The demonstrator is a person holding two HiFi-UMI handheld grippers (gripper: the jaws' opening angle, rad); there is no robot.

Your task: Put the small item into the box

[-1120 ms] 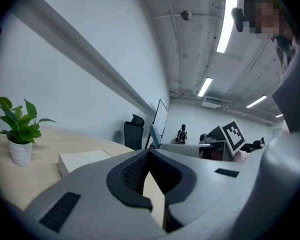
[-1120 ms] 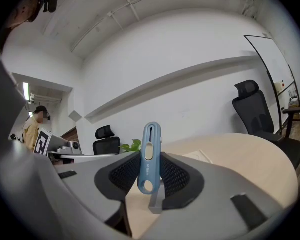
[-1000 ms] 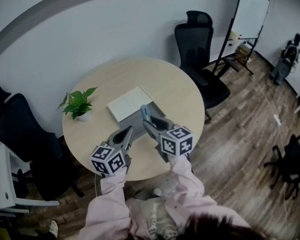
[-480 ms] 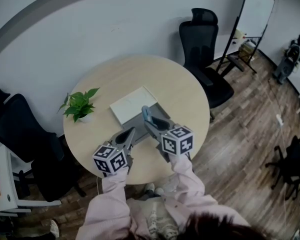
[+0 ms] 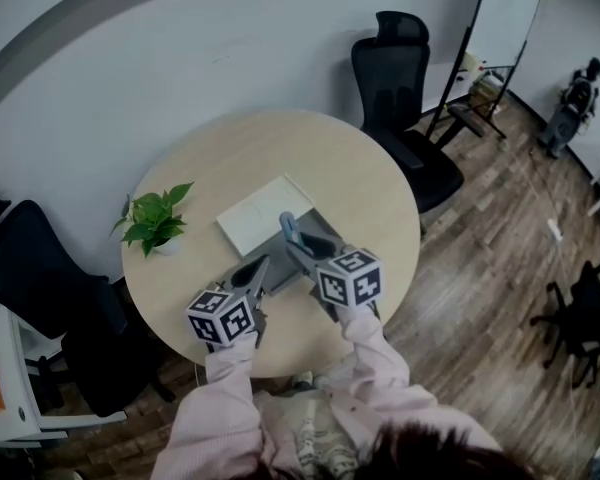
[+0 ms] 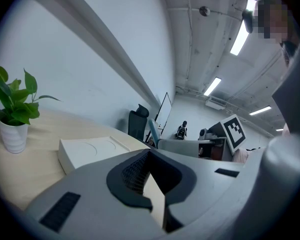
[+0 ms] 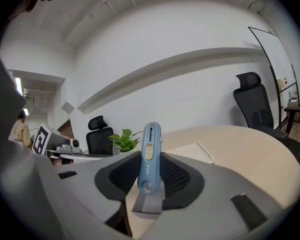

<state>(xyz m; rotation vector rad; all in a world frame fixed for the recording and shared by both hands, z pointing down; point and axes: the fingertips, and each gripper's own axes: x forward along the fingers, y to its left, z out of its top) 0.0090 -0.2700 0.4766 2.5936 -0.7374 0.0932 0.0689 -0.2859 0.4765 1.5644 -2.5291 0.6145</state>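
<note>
Above the round worktop's 6 o'clock rim, both tools hung side by side, pointing toward 12 o'clock. The right tool was clenched on the small blue item, which stood upright between its pads and rose past the tips, just short of the white box's near edge. The left tool was closed with nothing in it, its tip near the box's 6 o'clock corner.

Bare worktop ran from the box out to the rim between 11 and 3 o'clock. A potted plant stood at 9 o'clock, well apart from the box. Black office chairs crowded the rim at 1 o'clock and 8 o'clock.

Only the right gripper view showed the item's long slot and oval opening. Only the left gripper view showed its own pads meeting at the tip, a curved line on the box's top face, and the other tool's marker cube at 3 o'clock.
</note>
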